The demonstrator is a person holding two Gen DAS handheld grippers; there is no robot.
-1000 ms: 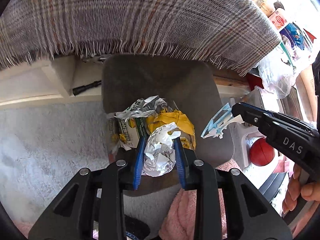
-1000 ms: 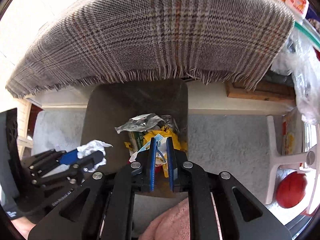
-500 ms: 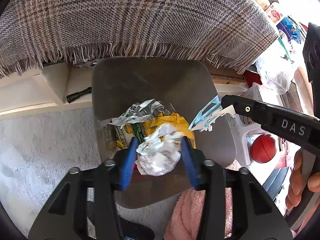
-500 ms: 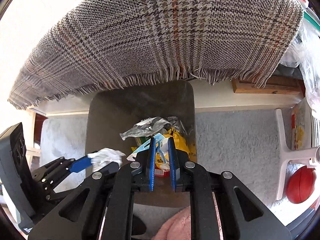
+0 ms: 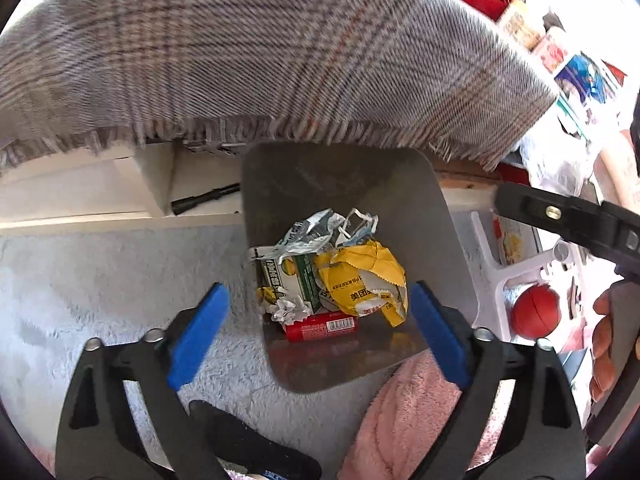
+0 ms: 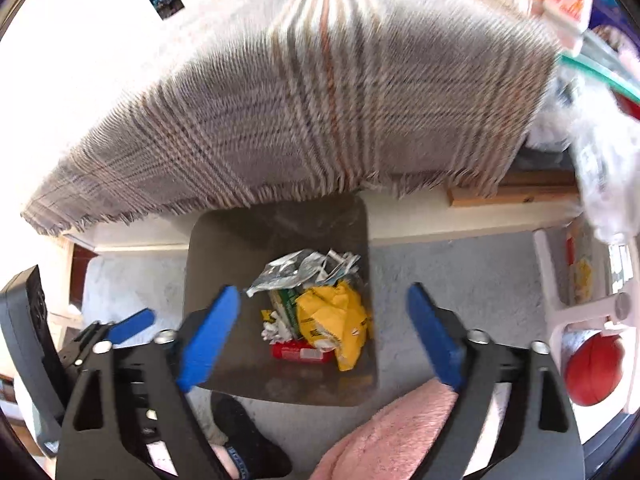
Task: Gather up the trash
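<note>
Both my grippers spread wide over the bin, nothing held.

My left gripper [image 5: 314,336] has just been opening, its 2 blue pads apart with nothing between them, and my right gripper [image 6: 324,336] has just sprung open too, empty. The trash bin [image 5: 448,240] sits centre frame under the plaid blanket [image 5: 260,52], and the trash lies at its bottom: a crumpled yellow bag [image 5: 364,280] printed "美团", a green-and-white carton [image 5: 286,276] whose writing I cannot read, a silver wrapper [image 5: 312,232], a white paper wad [image 5: 288,308] and a red packet [image 5: 322,327] with a barcode. A red ball [image 5: 534,312] sits at lower right.
</note>
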